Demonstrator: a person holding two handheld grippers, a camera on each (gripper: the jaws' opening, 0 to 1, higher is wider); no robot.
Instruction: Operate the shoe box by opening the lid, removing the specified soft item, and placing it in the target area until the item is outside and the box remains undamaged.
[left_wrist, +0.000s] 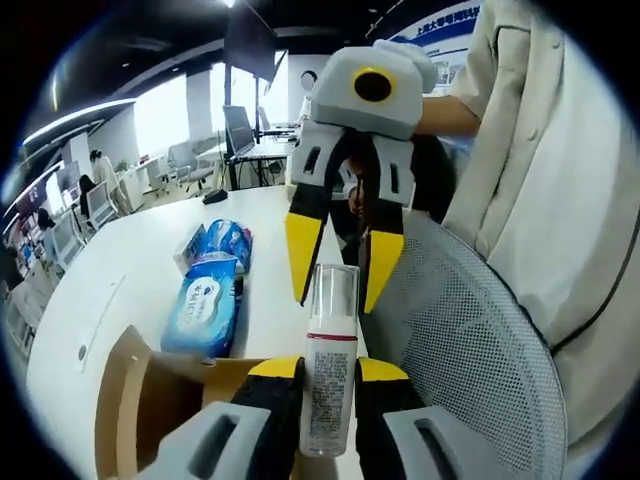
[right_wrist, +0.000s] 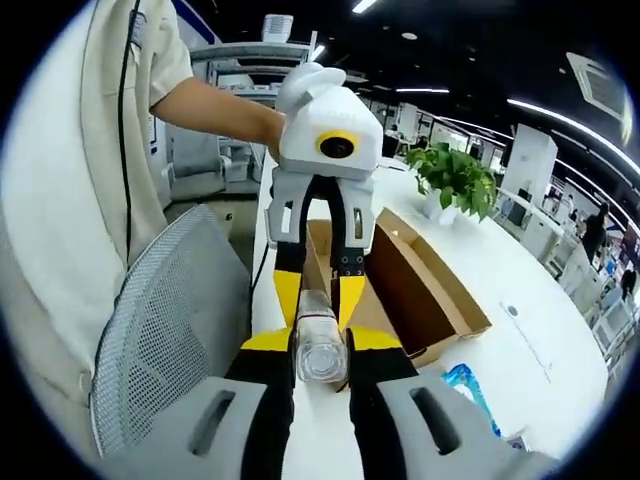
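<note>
Bottle, clear plastic with white label (left_wrist: 329, 360), long axis running between both grippers: left gripper (left_wrist: 329, 372) clamps its base, right gripper (left_wrist: 343, 272) apparently closing on the cap.

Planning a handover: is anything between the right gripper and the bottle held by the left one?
Nothing visible. The right gripper has its jaws flanking the bottle at its clear cap, while the left gripper clamps its body; whether they touch the cap is unclear.

The person wears a pale beige shirt (left_wrist: 560, 180) with short sleeves, perhaps buttoned. Each gripper (right_wrist: 320, 305) has a white-grey body, black jaws and yellow tips.
</note>
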